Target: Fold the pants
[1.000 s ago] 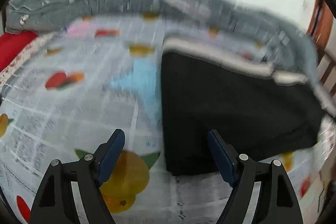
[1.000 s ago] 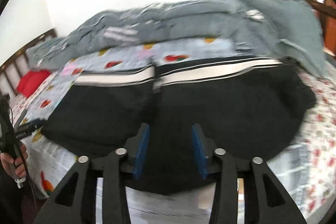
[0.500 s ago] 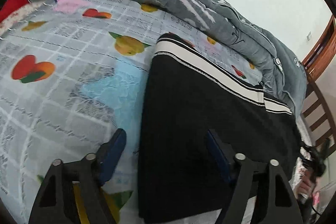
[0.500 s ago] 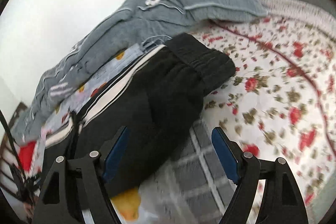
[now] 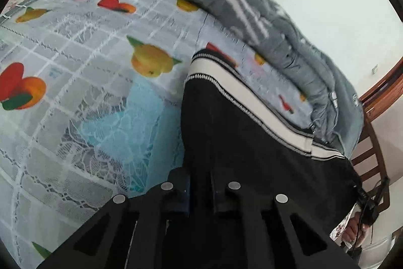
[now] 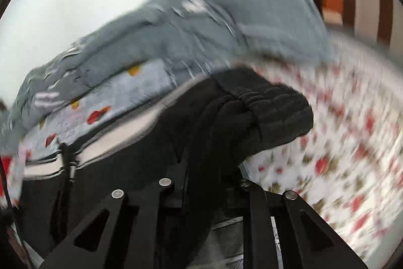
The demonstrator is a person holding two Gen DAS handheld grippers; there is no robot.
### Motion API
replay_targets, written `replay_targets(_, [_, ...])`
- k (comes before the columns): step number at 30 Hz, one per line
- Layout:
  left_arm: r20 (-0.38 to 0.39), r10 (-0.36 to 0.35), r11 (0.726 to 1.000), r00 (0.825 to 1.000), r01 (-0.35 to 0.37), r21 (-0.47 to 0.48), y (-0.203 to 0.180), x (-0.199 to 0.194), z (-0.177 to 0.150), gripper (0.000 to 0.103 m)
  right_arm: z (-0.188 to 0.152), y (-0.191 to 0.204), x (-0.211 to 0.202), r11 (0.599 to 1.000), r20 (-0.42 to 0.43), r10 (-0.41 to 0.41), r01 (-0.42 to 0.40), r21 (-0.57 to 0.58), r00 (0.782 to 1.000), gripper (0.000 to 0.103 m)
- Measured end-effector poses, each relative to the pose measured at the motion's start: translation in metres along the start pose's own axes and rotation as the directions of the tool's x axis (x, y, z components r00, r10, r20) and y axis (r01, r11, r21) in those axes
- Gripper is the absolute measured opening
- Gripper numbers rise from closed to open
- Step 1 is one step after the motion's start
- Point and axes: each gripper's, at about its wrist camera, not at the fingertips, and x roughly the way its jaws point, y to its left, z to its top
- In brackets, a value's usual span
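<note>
A bed (image 5: pixel 75 97) spread with a pale grey checked sheet printed with fruit fills the room under a white wall, and on its right side the cover turns to white cloth with red flowers (image 6: pixel 352 143). A rumpled grey quilt (image 5: pixel 252 9) lies bunched along the far edge, with a brown wooden bed frame (image 5: pixel 380 92) showing at the far right.

The black fleecy pants with a white side stripe (image 5: pixel 252 143) lie lengthwise across the bed, just near of the quilt, seemingly already doubled leg over leg. Their gathered elastic waistband (image 6: pixel 274 105) rests on the flowered cloth at the right end.

The left hand-held gripper (image 5: pixel 201 193) is clenched on the near left edge of the pants. The right hand-held gripper (image 6: pixel 211 180) is clamped on a bunch of the black cloth near the waistband; that view is motion-blurred.

Judging from both grips, the step in hand is a crosswise fold. The next move calls for lifting one end and carrying it over the other, keeping the edges aligned.
</note>
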Motion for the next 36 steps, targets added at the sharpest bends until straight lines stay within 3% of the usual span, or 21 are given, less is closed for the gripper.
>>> replay_targets(7, [0.089, 0.009, 1.000, 0.996, -0.010, 0.017, 0.016, -0.037, 0.016, 0.011, 0.027, 0.085, -0.049, 0.982, 0.146, 0.032, -0.004, -0.191, 0.989, 0.012])
replay_targets(12, [0.140, 0.102, 0.995, 0.985, -0.102, -0.011, 0.073, -0.080, 0.028, 0.011, 0.016, 0.130, -0.071, 0.954, 0.182, 0.193, -0.140, -0.266, 0.964, 0.012])
replay_targets(15, [0.161, 0.174, 0.984, 0.971, -0.176, -0.001, 0.107, -0.099, 0.031, 0.011, -0.012, 0.145, -0.055, 0.930, 0.125, 0.235, -0.186, -0.317, 0.964, 0.012])
replay_targets(18, [0.100, 0.193, 0.981, 0.976, -0.193, -0.007, 0.137, -0.100, 0.026, 0.019, -0.042, 0.141, -0.012, 0.930, -0.003, 0.210, -0.201, -0.308, 0.978, 0.014])
replay_targets(20, [0.095, 0.224, 0.974, 0.970, -0.226, 0.003, 0.145, -0.101, 0.018, 0.023, -0.061, 0.126, 0.021, 0.949, -0.119, 0.167, -0.192, -0.250, 0.979, 0.019])
replay_targets(21, [0.107, 0.214, 0.976, 0.971, -0.216, 0.013, 0.147, -0.104, 0.012, 0.028, -0.068, 0.117, 0.032, 0.955, -0.172, 0.160, -0.197, -0.222, 0.972, 0.028])
replay_targets(22, [0.115, 0.199, 0.979, 0.973, -0.202, 0.016, 0.149, -0.107, 0.004, 0.041, -0.077, 0.103, 0.035, 0.961, -0.197, 0.171, -0.207, -0.183, 0.965, 0.032])
replay_targets(23, [0.129, 0.173, 0.984, 0.976, -0.177, 0.021, 0.151, -0.111, -0.004, 0.051, -0.081, 0.095, 0.028, 0.962, -0.175, 0.188, -0.217, -0.165, 0.966, 0.039])
replay_targets(24, [0.143, 0.137, 0.989, 0.980, -0.143, 0.029, 0.152, -0.116, -0.014, 0.054, -0.083, 0.090, 0.020, 0.965, -0.154, 0.180, -0.205, -0.162, 0.972, 0.052])
replay_targets(25, [0.149, 0.109, 0.993, 0.983, -0.115, 0.035, 0.152, -0.120, -0.021, 0.056, -0.086, 0.086, 0.010, 0.970, -0.129, 0.145, -0.166, -0.177, 0.981, 0.056])
replay_targets(28, [0.144, -0.014, 1.000, 0.990, 0.012, 0.014, 0.156, -0.126, -0.038, 0.059, -0.094, 0.075, -0.014, 0.969, -0.097, 0.102, -0.121, -0.217, 0.990, 0.057])
replay_targets(36, [0.180, -0.035, 0.993, 0.983, 0.055, -0.108, 0.153, -0.094, -0.010, 0.062, -0.097, 0.100, -0.042, 0.966, -0.084, 0.100, -0.117, -0.231, 0.991, 0.058])
